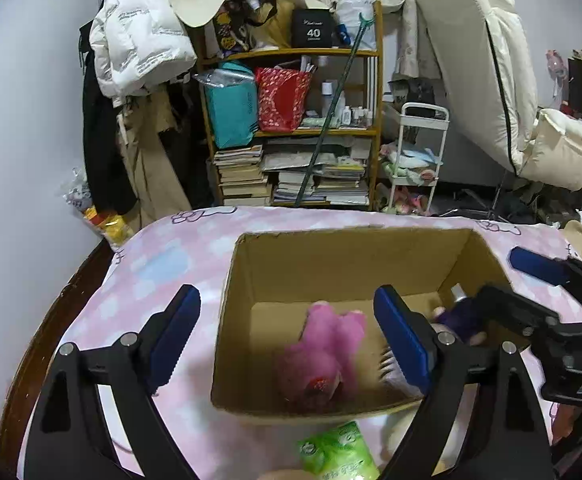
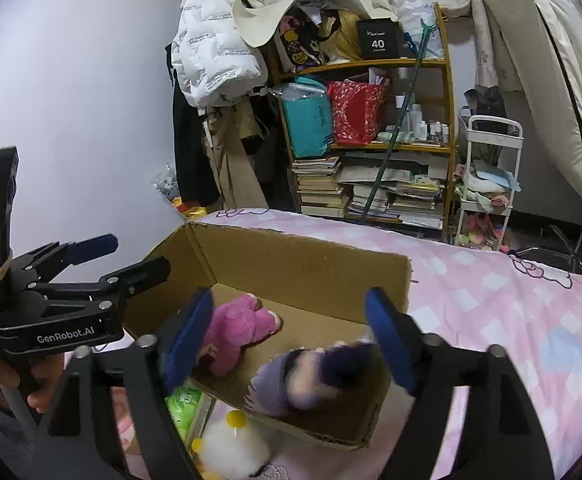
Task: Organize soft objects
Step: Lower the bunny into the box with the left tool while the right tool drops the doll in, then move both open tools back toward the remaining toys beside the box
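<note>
Pink plush [image 1: 323,344] lies in the cardboard box [image 1: 331,264] (purple doll [image 2: 311,376] beside it), both grippers spread wide, empty.

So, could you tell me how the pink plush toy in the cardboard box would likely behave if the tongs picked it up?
The pink plush toy looks fuzzy and stuffed, so it would probably squash under the pads rather than resist. Its limbs would likely flop. It seems light for its size and, lying slumped in the cardboard box, unlikely to roll.
</note>
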### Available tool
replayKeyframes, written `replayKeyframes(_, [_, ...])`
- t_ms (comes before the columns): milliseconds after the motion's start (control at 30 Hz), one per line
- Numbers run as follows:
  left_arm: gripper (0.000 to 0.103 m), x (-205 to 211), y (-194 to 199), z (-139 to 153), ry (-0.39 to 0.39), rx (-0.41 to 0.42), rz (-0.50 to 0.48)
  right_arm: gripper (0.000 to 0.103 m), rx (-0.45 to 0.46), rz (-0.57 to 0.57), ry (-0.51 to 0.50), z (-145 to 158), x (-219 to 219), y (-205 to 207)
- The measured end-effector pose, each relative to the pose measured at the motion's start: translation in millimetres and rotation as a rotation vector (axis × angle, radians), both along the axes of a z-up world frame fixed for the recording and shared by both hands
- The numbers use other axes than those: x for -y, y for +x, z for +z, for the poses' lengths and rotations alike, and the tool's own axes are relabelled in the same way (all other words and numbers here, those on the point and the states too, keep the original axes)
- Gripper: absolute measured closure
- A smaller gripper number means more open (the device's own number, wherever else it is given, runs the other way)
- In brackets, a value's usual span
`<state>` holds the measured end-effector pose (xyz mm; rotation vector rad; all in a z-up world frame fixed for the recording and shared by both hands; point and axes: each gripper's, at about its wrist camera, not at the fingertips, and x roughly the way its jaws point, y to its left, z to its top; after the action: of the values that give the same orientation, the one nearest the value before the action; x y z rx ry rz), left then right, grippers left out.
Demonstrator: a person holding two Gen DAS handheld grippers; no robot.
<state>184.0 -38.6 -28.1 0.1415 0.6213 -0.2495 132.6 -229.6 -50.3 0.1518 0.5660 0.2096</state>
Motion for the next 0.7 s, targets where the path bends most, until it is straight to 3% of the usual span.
replayKeyframes(167, [0.012, -7, -14, 9, 0.013, 0.007, 0.003, 0.000, 0.047, -0.043, -0.003, 14, 4, -15])
replayKeyframes(367, [0.008, -13, -40, 28, 0.038, 0.049, -0.003, 0.000, 0.071, -0.070, 0.016, 29, 6, -30])
replayKeyframes(700, [0.007, -24, -84, 32, 0.089, 0.017, -0.015, 0.000, 0.066, -0.067, 0.000, 42, 0, -65])
